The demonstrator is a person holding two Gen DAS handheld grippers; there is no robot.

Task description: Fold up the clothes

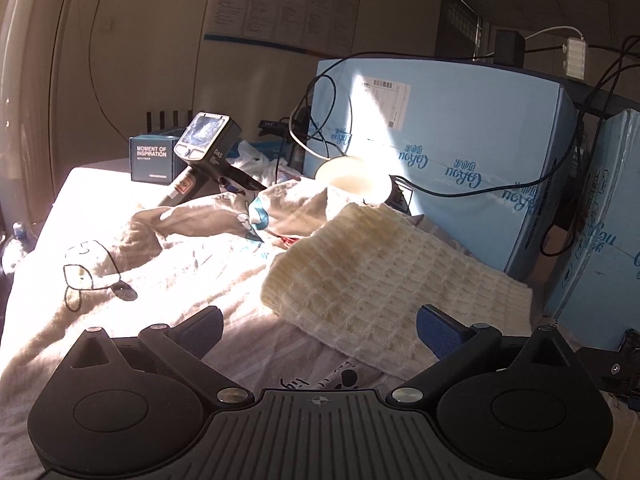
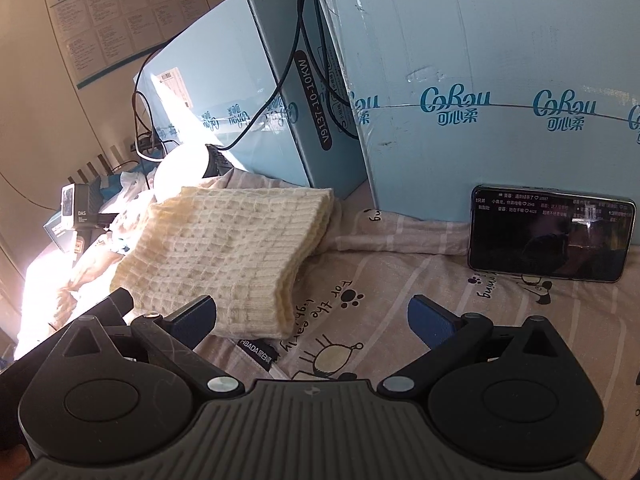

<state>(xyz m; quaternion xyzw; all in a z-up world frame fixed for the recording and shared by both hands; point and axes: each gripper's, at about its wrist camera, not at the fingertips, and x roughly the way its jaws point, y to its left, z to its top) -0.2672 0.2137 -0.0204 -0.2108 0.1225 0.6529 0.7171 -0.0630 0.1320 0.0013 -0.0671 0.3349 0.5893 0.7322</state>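
**Two grippers spread wide over a folded knit**

Both grippers hold nothing. The left gripper (image 1: 319,330) has its blue-padded fingers spread far apart, hanging above the near edge of the cream waffle-knit garment (image 1: 384,280), which lies folded into a thick rectangle on the printed bedsheet (image 2: 400,300). The right gripper (image 2: 312,316) is likewise spread wide; its left finger (image 2: 192,318) sits just beside the knit's near corner, and whether it touches cannot be told, while its right finger is over bare sheet.

Beyond the knit, a crumpled white garment with a cartoon dog print (image 1: 120,272) lies in harsh sunlight, with another printed cloth bunched behind it. A black handheld device with a small screen (image 1: 204,148) leans next to a dark box reading "MOMENT OF INSPIRATION" (image 1: 152,160). Large light-blue cartons (image 1: 460,152) stand along the far side, draped with black cables. A phone (image 2: 550,234) leans on its long edge against one carton, its screen lit.
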